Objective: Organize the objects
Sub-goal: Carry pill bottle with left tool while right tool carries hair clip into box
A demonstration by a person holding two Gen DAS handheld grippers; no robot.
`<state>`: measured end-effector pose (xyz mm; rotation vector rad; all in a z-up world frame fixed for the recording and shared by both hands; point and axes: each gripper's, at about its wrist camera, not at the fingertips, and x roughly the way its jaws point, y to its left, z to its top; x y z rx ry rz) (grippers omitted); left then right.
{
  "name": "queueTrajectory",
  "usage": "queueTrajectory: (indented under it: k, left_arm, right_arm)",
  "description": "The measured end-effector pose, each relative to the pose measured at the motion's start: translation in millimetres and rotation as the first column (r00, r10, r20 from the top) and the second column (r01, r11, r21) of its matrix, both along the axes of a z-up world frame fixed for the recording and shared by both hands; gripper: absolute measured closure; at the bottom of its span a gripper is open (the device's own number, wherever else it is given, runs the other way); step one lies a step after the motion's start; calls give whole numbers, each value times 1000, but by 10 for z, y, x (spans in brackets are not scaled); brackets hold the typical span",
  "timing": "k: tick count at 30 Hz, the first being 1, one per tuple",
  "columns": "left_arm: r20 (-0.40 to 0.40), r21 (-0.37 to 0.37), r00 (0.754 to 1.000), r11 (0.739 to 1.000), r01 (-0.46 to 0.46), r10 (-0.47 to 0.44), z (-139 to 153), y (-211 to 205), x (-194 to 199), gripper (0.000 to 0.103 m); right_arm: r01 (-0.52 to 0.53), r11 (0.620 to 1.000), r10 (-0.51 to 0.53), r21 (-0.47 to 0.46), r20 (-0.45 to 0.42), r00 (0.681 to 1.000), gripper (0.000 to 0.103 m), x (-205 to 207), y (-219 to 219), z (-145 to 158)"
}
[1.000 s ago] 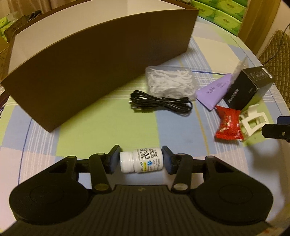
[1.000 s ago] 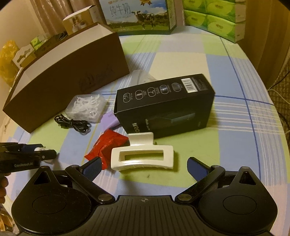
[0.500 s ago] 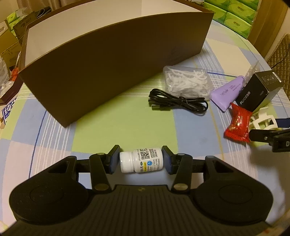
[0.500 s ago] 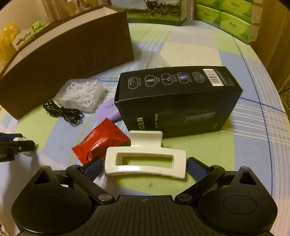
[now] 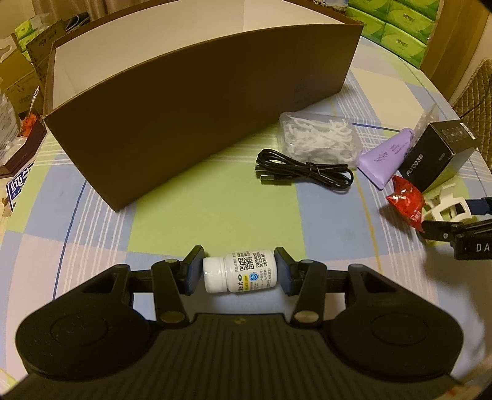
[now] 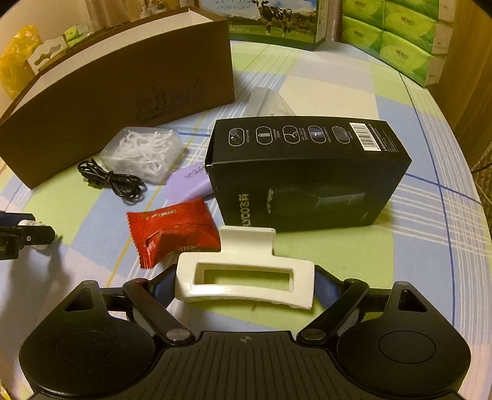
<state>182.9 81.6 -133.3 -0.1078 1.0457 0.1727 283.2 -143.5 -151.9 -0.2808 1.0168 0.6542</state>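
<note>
My left gripper [image 5: 238, 274] is shut on a small white pill bottle [image 5: 243, 274], held sideways above the checked tablecloth in front of the brown box [image 5: 196, 101]. In the right wrist view my right gripper [image 6: 244, 287] is closing its jaws around a white hair clip [image 6: 246, 277] that lies on the cloth. Its blue pads [image 6: 327, 287] meet the clip's two ends. The left wrist view shows the same clip [image 5: 446, 209] at the far right, between the right gripper's fingers.
A red snack packet [image 6: 172, 230], a black carton [image 6: 307, 181], a purple tube [image 6: 190, 184], a clear case of floss picks [image 6: 143, 154] and a coiled black cable [image 6: 112, 181] lie near the clip. Tissue packs [image 6: 396, 43] and a milk carton box [image 6: 270, 21] stand at the table's far edge.
The right gripper came down onto the hair clip and narrowed its jaws until the pads reached the clip's ends. The left gripper kept its hold on the pill bottle, with the box now closer.
</note>
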Motion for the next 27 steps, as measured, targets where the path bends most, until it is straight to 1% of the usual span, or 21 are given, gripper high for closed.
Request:
queueTrajectory:
  k: [13,21,27]
  left_arm:
    - [30,-10,1000,1000,3,-3,124,34,-170,59]
    - [66,-22,998,1000,-1,3,278,97,-340,59]
    - [111,-24,994,1000,2,0,476,152,-436,59]
  right_arm:
    - [2,998,-2,69,6,1000,18,-229,-134,295]
    - [-29,994,26,109,34,999,18,-377,-23,547]
    - [-76,987,67,141,65,996,18,-470,132,745]
